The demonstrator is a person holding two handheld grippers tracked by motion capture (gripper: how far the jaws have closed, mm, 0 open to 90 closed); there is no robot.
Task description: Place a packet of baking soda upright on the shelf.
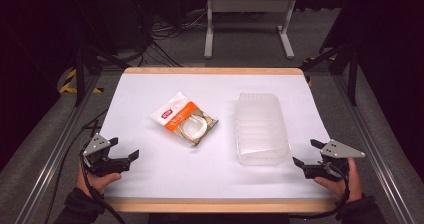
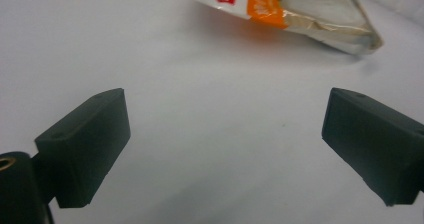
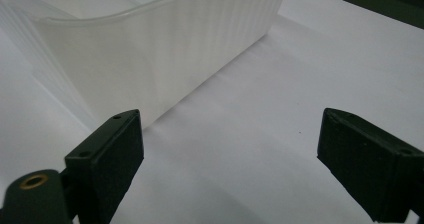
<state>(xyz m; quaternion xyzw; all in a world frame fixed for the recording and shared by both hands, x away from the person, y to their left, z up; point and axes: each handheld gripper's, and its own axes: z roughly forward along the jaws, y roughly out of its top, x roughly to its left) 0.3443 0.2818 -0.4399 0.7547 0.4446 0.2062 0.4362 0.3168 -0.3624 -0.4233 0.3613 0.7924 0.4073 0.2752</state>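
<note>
An orange and white snack packet (image 1: pixel 184 119) lies flat near the middle of the white table (image 1: pixel 165 171); it also shows at the top of the left gripper view as the packet (image 2: pixel 295 11). To its right stands a translucent ribbed plastic bin (image 1: pixel 260 128), seen close up as the bin (image 3: pixel 150 49) in the right gripper view. My left gripper (image 1: pixel 124 148) rests at the near left, open and holding nothing, well short of the packet. My right gripper (image 1: pixel 307 153) sits at the near right, open, just beside the bin's near right corner.
The table has a wooden rim (image 1: pixel 215 205) along its front and back. Beyond the far edge are floor cables (image 1: pixel 165 31) and a white metal stand (image 1: pixel 248 19). Metal rails (image 1: pixel 45 169) run along both sides.
</note>
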